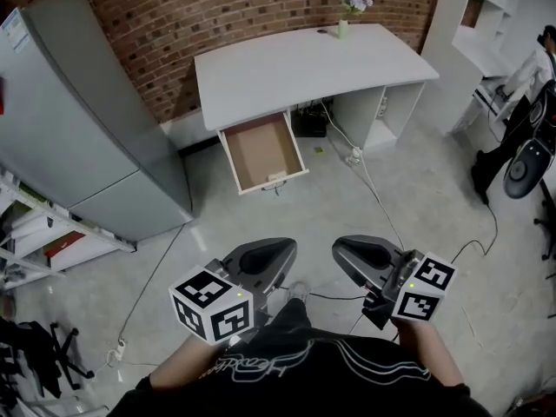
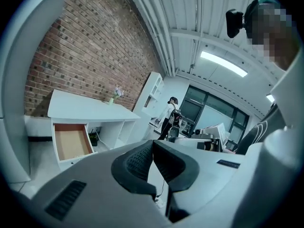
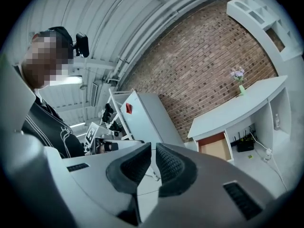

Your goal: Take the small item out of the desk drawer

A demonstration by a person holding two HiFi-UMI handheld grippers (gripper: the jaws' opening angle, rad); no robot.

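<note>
Closest in, a black top (image 1: 304, 372) fills the bottom edge, with both tongs held out above it over the grey floor. To the left, the left gripper (image 1: 287, 250) has its ribbed pads pressed shut on each other with nothing caught between them. Beside it, the right gripper (image 1: 340, 248) is closed as well; only a hairline slit shows between its pads, and it is empty.

Further off at the left stands a grey refrigerator (image 1: 78, 120), with a white rack (image 1: 43, 233) below it. Near the middle, the white desk (image 1: 287, 68) sits against the brick wall, its drawer (image 1: 261, 150) pulled fully open and well apart from both grippers. A small pale item (image 1: 275, 178) lies just inside the drawer's front wall — too small to identify. A slim vase of flowers (image 1: 344, 24) stands at the desk's back edge. A cable (image 1: 373, 189) trails across the floor to the right, and at the far right edge a person (image 1: 530, 76) stands by white shelving (image 1: 495, 7).
</note>
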